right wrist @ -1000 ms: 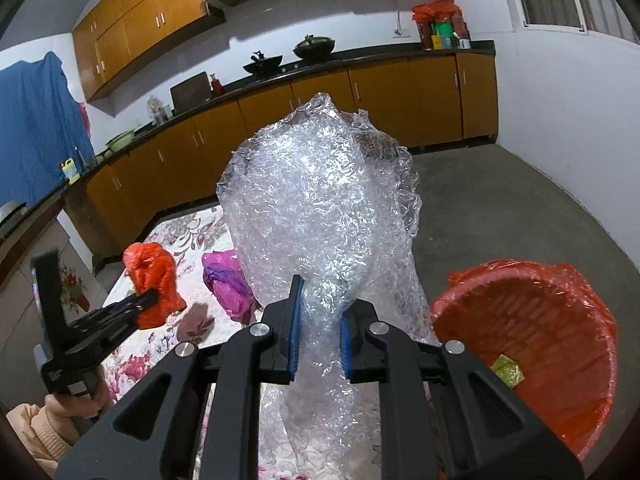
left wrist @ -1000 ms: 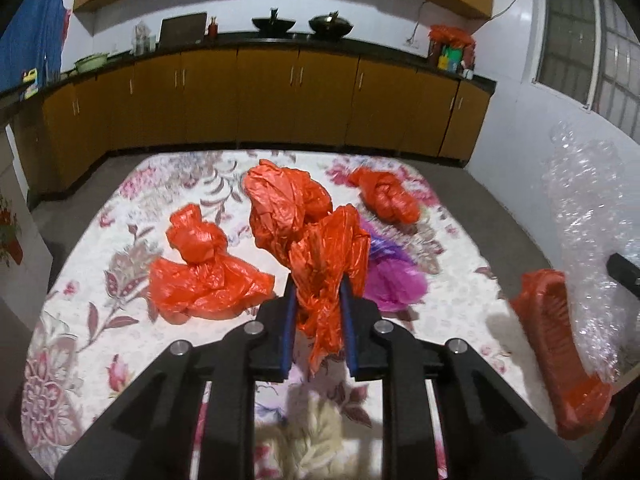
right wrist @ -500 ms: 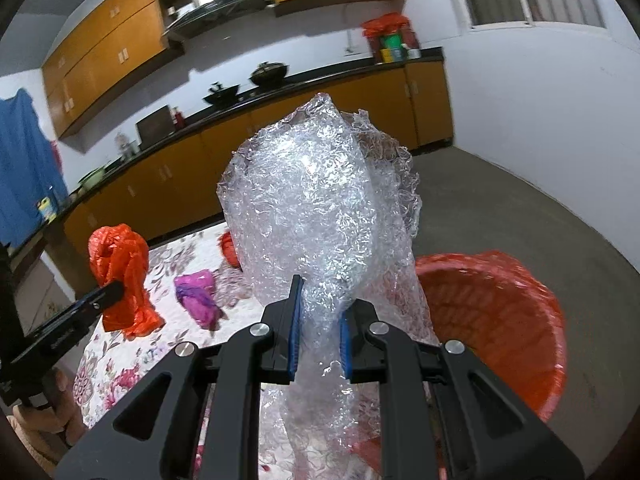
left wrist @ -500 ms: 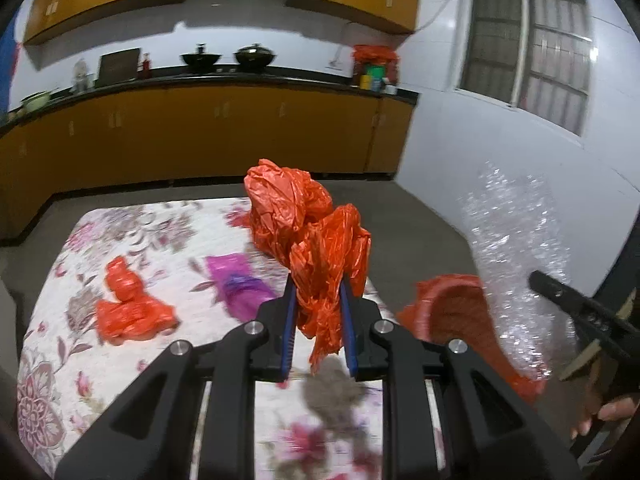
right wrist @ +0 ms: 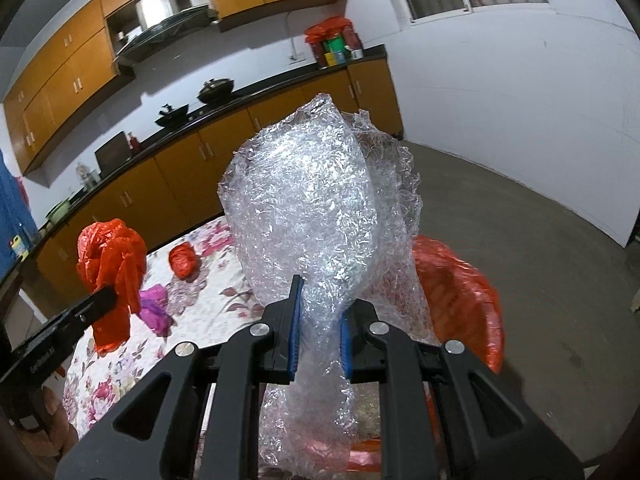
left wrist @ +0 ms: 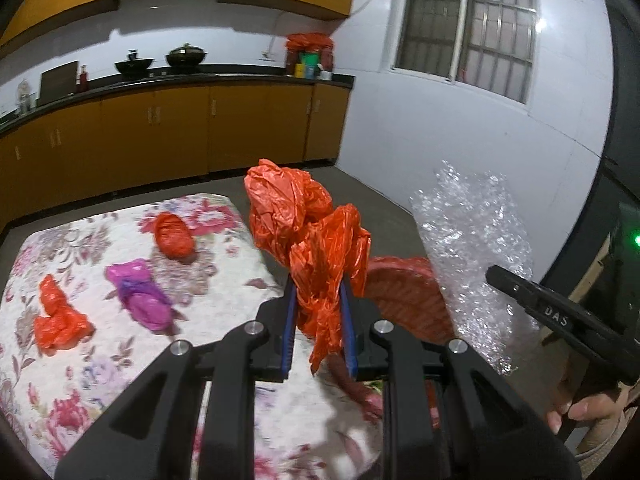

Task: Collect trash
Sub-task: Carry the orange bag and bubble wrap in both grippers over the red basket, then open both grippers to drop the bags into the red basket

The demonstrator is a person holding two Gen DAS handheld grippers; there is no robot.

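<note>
Closest to me, the left gripper has its blue pads pinched on a crumpled orange plastic bag, which stands up out of the jaws. Beside it the right gripper is clamped on a big sheet of bubble wrap that billows up above the pads and trails below them.

Just past both tools sits the red basket, lined with an orange bag, off the table's corner. The bubble wrap hangs in front of it and hides most of its inside; I can make out only a scrap of something greenish low down behind the left gripper, too blurred to name.

Compared with a second ago, both hands have swung away from the middle of the table toward the basket: the basket then sat at the far edge of the left view, and now it lies right behind the held orange bag. Both grips look unchanged.

On the floral tablecloth, on the side of the basket where the left gripper is, lie a purple bag, a flattened orange bag beyond it, and a balled orange bag nearer the far edge. Behind the table run the wooden cabinets with two dark woks on the counter.
</note>
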